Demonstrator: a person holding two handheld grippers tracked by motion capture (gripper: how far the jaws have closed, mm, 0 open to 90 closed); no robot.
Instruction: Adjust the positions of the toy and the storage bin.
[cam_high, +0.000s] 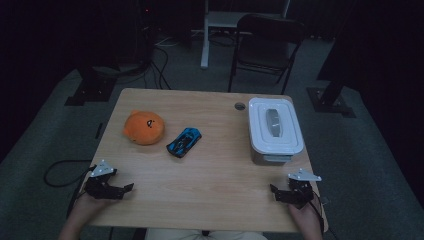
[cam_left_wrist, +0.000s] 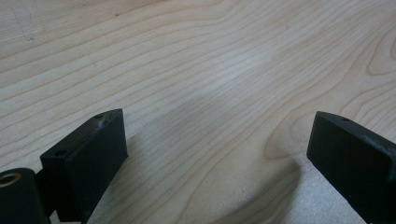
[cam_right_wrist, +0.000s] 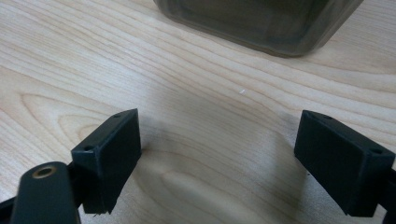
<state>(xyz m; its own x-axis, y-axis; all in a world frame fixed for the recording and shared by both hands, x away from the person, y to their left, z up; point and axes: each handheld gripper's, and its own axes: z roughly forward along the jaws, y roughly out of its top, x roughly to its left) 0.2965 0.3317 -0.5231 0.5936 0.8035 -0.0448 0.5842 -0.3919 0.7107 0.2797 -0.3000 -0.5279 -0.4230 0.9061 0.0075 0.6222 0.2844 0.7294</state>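
An orange plush toy (cam_high: 144, 127) lies on the wooden table (cam_high: 210, 165) at the middle left. A blue and black toy car (cam_high: 184, 141) sits just right of it. A white lidded box (cam_high: 274, 129) stands at the right; its dark translucent wall (cam_right_wrist: 261, 23) shows at the top of the right gripper view. My left gripper (cam_high: 129, 188) rests open near the front left corner, with bare wood between its jaws (cam_left_wrist: 217, 154). Near the front right corner, just in front of the box, my right gripper (cam_high: 272, 190) is open and holds nothing (cam_right_wrist: 217, 154).
A small round grommet hole (cam_high: 240, 106) sits in the table near its back edge. Behind the table stand a dark folding chair (cam_high: 265, 45) and a white desk leg (cam_high: 205, 35). Cables (cam_high: 60, 172) trail on the grey carpet at the left.
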